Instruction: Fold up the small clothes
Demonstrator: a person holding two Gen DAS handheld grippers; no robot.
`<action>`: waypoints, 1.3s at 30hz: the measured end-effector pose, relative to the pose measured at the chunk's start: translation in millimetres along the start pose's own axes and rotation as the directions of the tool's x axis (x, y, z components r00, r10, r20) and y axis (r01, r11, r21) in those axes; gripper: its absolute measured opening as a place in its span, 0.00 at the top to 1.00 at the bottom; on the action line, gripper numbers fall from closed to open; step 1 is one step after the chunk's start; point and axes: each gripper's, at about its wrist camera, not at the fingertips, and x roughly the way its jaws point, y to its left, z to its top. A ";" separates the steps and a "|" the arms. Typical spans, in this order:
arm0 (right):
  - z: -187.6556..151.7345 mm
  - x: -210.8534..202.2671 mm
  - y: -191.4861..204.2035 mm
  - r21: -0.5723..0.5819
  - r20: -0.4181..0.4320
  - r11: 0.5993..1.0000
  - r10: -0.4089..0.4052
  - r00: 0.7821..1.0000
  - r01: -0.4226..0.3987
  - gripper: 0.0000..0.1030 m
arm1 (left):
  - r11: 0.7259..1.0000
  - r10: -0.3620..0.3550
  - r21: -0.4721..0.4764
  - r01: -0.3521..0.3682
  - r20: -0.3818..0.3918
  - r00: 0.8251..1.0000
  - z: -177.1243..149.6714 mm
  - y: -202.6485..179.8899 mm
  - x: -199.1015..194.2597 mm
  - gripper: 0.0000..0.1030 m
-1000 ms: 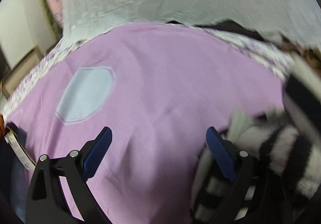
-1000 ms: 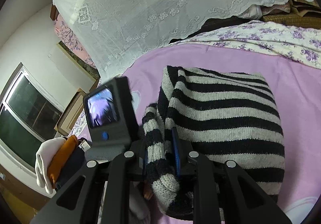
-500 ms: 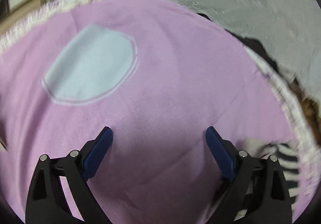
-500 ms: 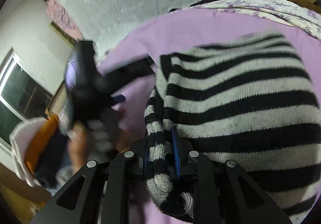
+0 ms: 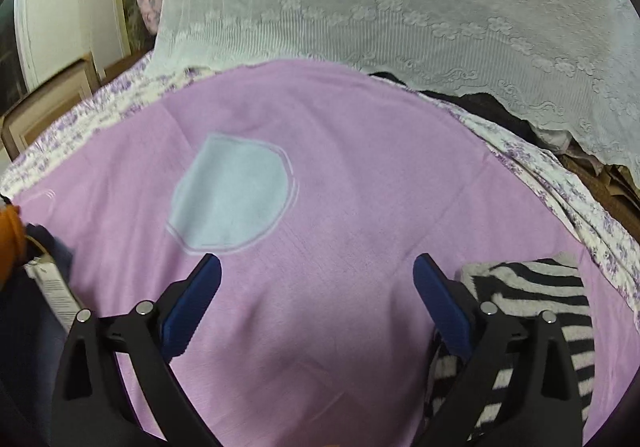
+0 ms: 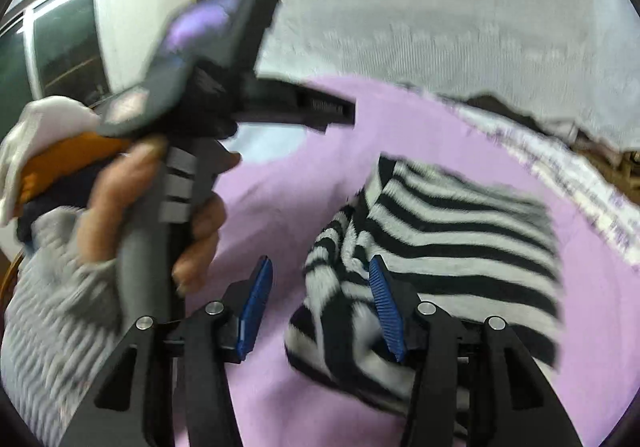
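Sweater [image 6: 460, 231], one, folded, striped

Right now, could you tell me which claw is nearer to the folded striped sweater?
Right. The right claw stands open at the striped sweater, its edge between the pads. The left claw hovers open beside it, over pink cloth.

Both wrist views angle down, sharing the pink cloth [image 5: 360, 207] closely

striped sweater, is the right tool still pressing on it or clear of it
Cannot tell. In the right wrist view the right tool has just been opening; the striped sweater lies against the right-hand finger, clear of the left, but blur hides any gap.
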 end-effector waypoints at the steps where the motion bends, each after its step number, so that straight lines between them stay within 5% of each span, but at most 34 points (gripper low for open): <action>1: -1.0 -12.1 -1.9 -0.011 0.021 1.000 0.001 1.000 -0.001 0.51 | 1.000 -0.006 0.009 0.006 0.007 1.000 -0.1 -1.5 -5.2 0.08; 5: -8.0 -43.6 -23.0 0.039 0.083 0.997 -0.067 0.994 0.064 0.56 | 0.997 -0.020 0.070 0.017 0.040 0.999 -6.3 -17.2 -26.1 0.04; 7: -10.6 -39.0 -32.3 0.076 0.057 0.993 -0.091 0.994 0.087 0.81 | 0.991 -0.014 0.136 0.008 0.044 0.999 -18.0 -33.8 -30.5 0.04; 9: -15.4 -25.3 -43.5 0.138 0.010 0.989 -0.062 0.998 0.060 0.82 | 0.981 0.001 0.196 -0.008 0.040 0.999 -30.2 -47.2 -28.4 0.04; 15: -39.1 12.4 -24.7 0.127 -0.085 0.992 0.037 0.996 -0.026 0.81 | 0.953 0.140 0.274 -0.129 -0.020 0.990 -64.6 -54.0 17.0 0.04; 18: -50.9 25.2 -18.8 0.095 -0.102 0.995 0.033 0.994 -0.023 0.81 | 0.966 0.163 0.216 -0.143 -0.079 0.983 -64.7 -39.2 34.9 0.04; 22: -53.0 25.3 -12.0 0.075 -0.093 0.997 0.026 0.995 -0.019 0.82 | 0.987 0.105 0.134 -0.084 -0.158 0.982 -64.5 -23.2 50.6 0.04; 28: -50.0 7.1 -26.0 0.109 -0.066 0.992 0.071 0.995 -0.064 0.80 | 0.980 0.152 0.141 -0.138 -0.097 0.984 -68.6 -23.4 24.8 0.04; 33: -36.4 -28.2 -55.2 0.166 0.024 0.984 0.068 0.997 -0.071 0.68 | 0.984 0.090 0.156 -0.087 -0.018 0.996 -77.9 -29.2 -20.3 0.04; 39: -32.9 -35.2 -104.6 0.282 0.045 0.959 -0.002 0.999 -0.011 0.67 | 0.981 0.027 0.193 -0.029 0.013 1.000 -91.8 -46.7 -44.9 0.04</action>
